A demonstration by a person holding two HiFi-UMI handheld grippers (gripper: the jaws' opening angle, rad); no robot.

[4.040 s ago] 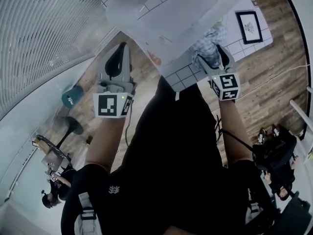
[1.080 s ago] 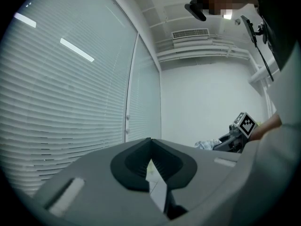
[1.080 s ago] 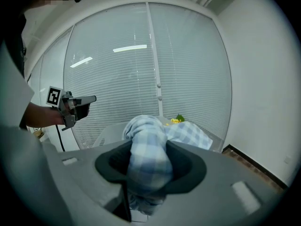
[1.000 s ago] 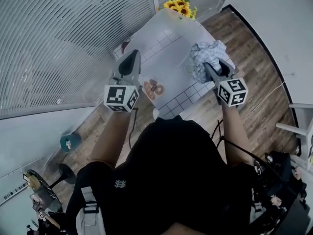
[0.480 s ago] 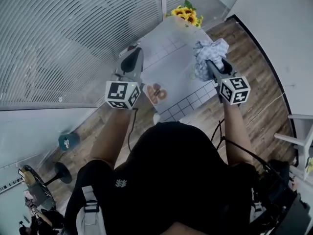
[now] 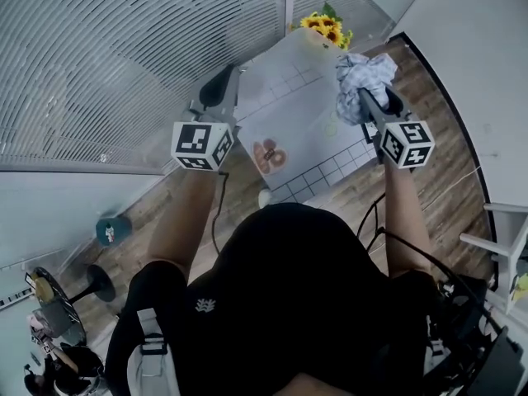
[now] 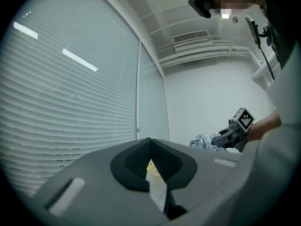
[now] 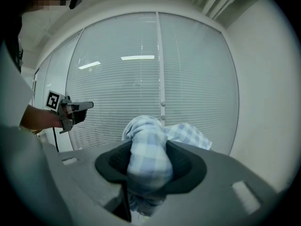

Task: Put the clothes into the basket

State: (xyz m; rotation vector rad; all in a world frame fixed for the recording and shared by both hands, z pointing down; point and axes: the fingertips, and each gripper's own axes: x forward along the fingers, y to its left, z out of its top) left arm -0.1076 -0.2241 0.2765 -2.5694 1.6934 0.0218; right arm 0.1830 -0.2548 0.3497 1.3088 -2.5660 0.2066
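Checked cloth (image 8: 146, 157) is clamped between the right gripper (image 8: 148, 146) jaws, at the right. Left gripper (image 7: 150, 142) jaws are closed, nothing held

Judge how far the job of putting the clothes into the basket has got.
Done: one checked cloth is picked up, clamped in the right gripper. In hand: it hangs in the air by the table; the left gripper is shut and empty. Left: no basket shows in any view, so the drop is not yet done. Whether other clothes remain cannot be told.
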